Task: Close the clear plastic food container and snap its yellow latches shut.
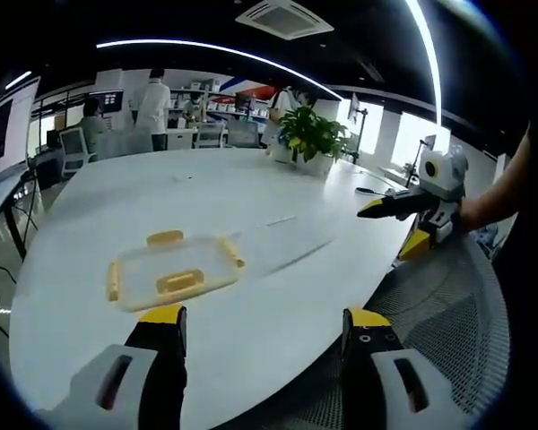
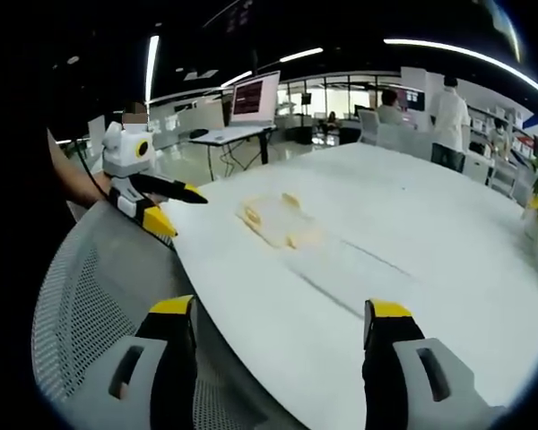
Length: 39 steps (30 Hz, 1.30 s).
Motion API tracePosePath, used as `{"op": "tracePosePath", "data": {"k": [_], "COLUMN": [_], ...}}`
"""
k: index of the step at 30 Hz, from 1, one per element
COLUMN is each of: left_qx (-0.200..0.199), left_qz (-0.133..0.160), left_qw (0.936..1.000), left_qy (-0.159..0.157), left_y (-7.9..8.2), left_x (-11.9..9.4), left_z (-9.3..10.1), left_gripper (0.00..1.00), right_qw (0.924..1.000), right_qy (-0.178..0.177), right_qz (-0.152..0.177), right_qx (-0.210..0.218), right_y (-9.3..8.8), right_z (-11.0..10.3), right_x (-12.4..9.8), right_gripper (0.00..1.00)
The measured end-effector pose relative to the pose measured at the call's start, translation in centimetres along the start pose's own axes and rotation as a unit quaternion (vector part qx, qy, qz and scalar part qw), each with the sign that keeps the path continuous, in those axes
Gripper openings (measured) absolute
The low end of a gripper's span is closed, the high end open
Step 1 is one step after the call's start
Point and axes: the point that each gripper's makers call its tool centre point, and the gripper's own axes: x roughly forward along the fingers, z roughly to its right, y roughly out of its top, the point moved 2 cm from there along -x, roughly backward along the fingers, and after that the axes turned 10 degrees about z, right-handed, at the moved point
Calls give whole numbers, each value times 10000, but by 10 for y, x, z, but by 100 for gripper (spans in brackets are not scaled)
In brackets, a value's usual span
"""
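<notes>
container [image 1: 172, 273] on table [image 1: 251, 206]; left gripper [image 1: 264, 327] fingers wide, empty; right gripper [image 2: 278, 322] likewise

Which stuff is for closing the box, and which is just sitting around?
For the job:
- clear container
- its yellow latches
- left hand-held gripper
- right hand-held gripper

Just around:
- potted plant
- mesh chair
- white table

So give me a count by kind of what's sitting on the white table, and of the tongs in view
Clear plastic food container, with yellow latches: 1
Potted green plant: 1
Left tongs, jaws apart: 1
Right tongs, jaws apart: 1
Total: 4
</notes>
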Motion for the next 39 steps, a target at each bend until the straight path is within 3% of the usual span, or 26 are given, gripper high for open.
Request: {"op": "tracePosePath", "data": {"k": [5, 10, 14, 16, 22, 27, 30, 33, 39], "left_qx": [-3, 168, 39, -73, -60, -75, 33, -219, 37], "left_qz": [-111, 22, -5, -150, -150, -199, -200, -248, -332], "left_qw": [9999, 9999, 10000, 9997, 9994, 9993, 9995, 9992, 9989], "left_qy": [-9, -21, -56, -186, -302, -298, -231, -222, -325], "left_y": [-2, 6, 8, 3, 4, 3, 0, -3, 0], "left_x": [0, 0, 1, 0, -1, -2, -5, -4, -6], "left_z": [-1, 1, 1, 6, 10, 8, 2, -3, -11], "left_gripper": [64, 65, 70, 75, 83, 82, 76, 80, 79], "right_qw": [9998, 9998, 9995, 9997, 9996, 9993, 9990, 9989, 9987], "right_qy": [62, 29, -134, -105, 118, 297, 381, 426, 485], "right_qz": [-122, -152, -171, -97, -88, -130, -147, -90, -28], "right_qx": [-107, -156, -218, -175, -221, -193, -205, -180, -158], "right_y": [3, 11, 20, 24, 25, 24, 25, 30, 39], "right_z": [-2, -5, -2, -5, -21, -30, -35, -39, -45], "right_x": [-1, -3, -2, 1, 12, 20, 24, 27, 39], "right_gripper": [76, 71, 66, 66, 71, 73, 74, 75, 72]}}
